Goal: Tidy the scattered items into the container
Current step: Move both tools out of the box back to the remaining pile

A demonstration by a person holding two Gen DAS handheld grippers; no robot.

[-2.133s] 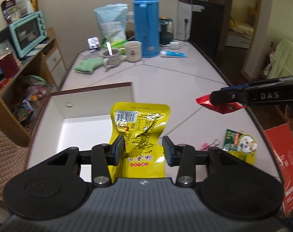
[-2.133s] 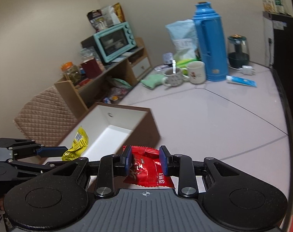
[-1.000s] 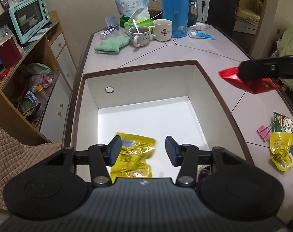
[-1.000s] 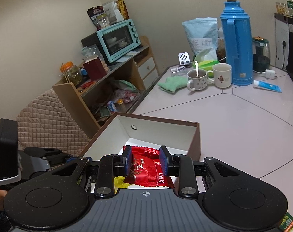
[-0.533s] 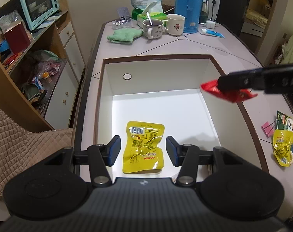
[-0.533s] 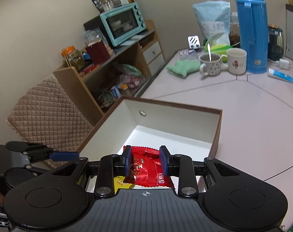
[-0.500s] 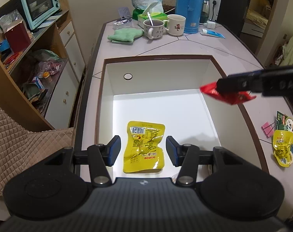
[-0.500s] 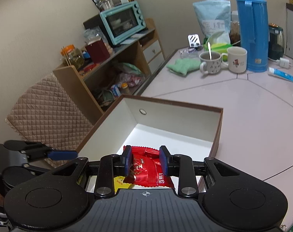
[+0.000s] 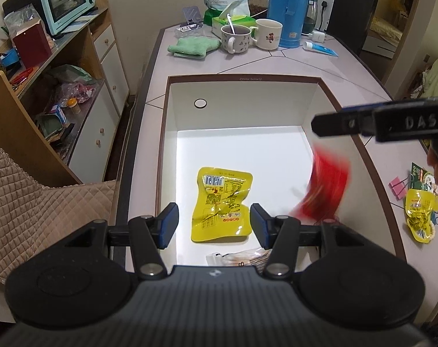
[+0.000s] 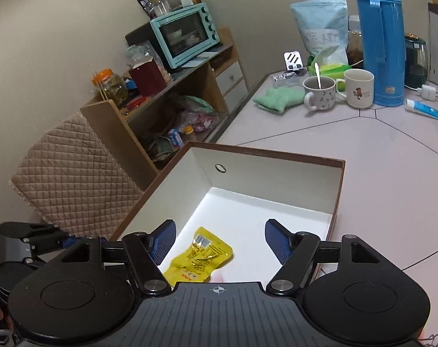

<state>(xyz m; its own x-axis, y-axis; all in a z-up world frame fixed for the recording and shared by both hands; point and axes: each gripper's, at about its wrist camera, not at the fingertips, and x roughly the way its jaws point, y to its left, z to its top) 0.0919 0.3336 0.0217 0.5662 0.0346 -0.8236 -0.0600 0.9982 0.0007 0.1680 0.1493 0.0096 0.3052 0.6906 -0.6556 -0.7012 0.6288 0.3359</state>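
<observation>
— What were your claws doing?

— My right claw [image 10: 220, 244] gaped wide above the box [image 10: 338, 186], gripping nothing. My left claw [image 9: 214, 222] was spread apart too, empty.

— And the snacks?

— A yellow packet [image 9: 221, 204] lay flat on the box floor. A red packet [image 9: 325, 190], blurred, was in the air inside the box by its right wall. Another yellow packet [image 9: 421, 212] lay on the desk [image 9: 291, 63] near its right edge, beside a pink clip [image 9: 398, 186].

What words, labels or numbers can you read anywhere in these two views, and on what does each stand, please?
"DAS": raised letters on the right gripper.
Small print on the box far rim: too small to read.
Barcode and print on the yellow packet: too small.
Red packet: blurred.
Label on the pale blue bag: too small.
</observation>
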